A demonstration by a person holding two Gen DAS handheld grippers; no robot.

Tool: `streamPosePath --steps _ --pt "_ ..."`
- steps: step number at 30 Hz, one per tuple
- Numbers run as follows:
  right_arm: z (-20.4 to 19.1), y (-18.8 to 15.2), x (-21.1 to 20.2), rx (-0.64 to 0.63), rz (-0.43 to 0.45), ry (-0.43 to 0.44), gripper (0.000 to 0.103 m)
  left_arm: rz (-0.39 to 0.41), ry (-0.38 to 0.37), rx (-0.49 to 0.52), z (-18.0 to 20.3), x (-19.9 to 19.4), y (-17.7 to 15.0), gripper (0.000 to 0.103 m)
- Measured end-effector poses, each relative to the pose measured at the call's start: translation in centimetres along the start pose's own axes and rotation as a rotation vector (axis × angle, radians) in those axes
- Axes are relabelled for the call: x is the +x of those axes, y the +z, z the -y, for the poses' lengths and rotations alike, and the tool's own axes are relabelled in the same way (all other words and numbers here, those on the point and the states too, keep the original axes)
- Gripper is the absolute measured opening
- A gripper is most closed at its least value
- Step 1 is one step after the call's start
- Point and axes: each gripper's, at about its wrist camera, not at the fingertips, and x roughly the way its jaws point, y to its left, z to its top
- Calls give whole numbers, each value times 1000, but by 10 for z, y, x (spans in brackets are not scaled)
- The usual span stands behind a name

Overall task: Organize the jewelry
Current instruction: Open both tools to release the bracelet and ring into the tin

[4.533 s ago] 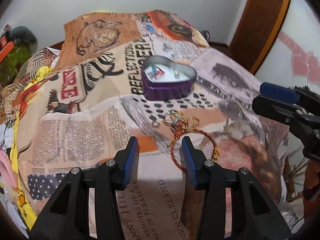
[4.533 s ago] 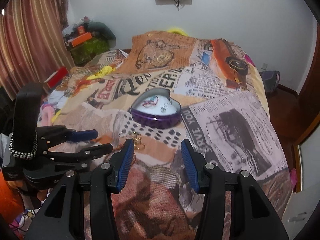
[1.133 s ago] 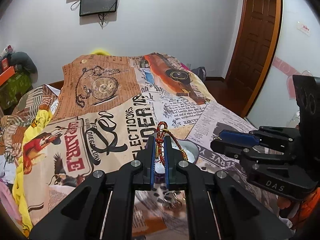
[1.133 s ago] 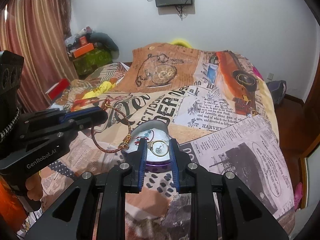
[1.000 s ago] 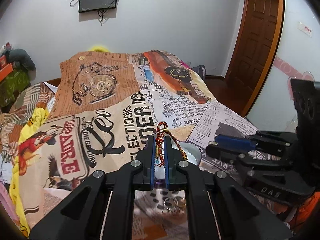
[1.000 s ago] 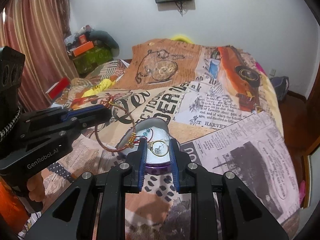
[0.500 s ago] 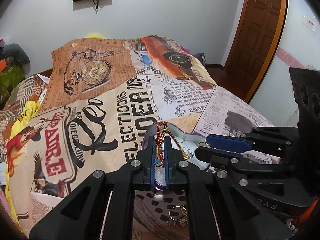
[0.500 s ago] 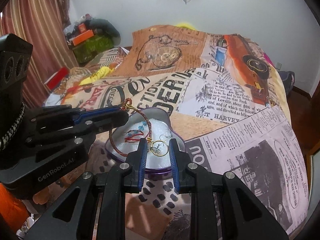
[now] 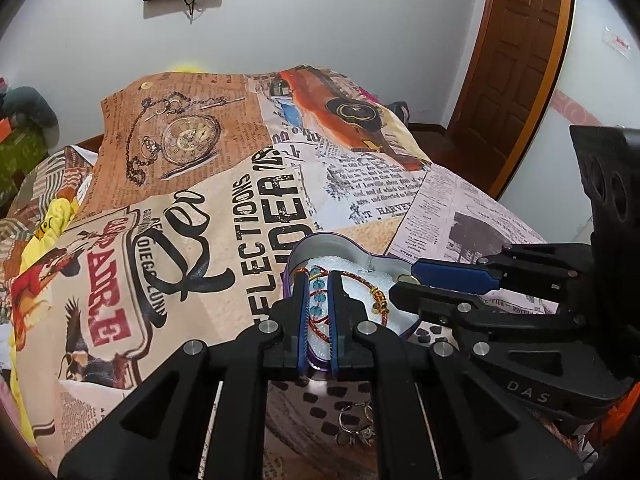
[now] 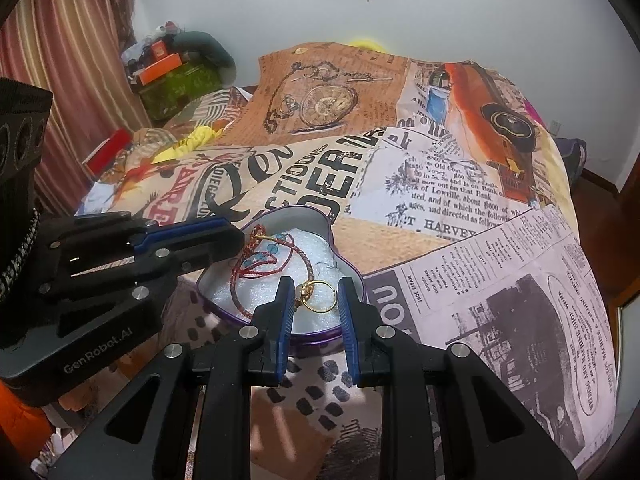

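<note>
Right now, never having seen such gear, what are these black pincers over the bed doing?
No robot: a person holds a two-fingered tool in each hand, each carrying a camera that looks along its fingers. One picture comes from the left tool, one from the right tool; each shows the other from the side. On the printed bedspread sits a heart-shaped purple tin lined with white foam. The left tool pinches a red cord bracelet draping into it; the right seems to grip a gold ring above it. Loose rings lie on the bedspread nearby.
</note>
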Motion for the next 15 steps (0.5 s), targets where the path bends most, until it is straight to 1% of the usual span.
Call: streamPosePath --steps 4,6,8,9,12,14,15 --pt "-2 0 -1 -6 -6 8 20 -4 -3 -12 -3 -4 0 6" --pt "-4 0 -2 -11 -8 2 23 -2 1 -11 -3 -7 1 8" --pt "-6 0 -5 -16 -4 -7 30 2 2 -12 -2 -11 1 9" --pt "-6 0 -7 -16 1 -10 32 4 3 -14 -3 -13 1 9" --pt "-8 2 -14 -14 14 -12 33 14 6 -17 -3 -21 3 11" --pt "-8 3 -19 -13 24 -18 33 22 9 -15 -2 -28 3 13" --pt "-9 4 -22 -12 29 -22 33 27 11 -14 -2 -31 3 17"
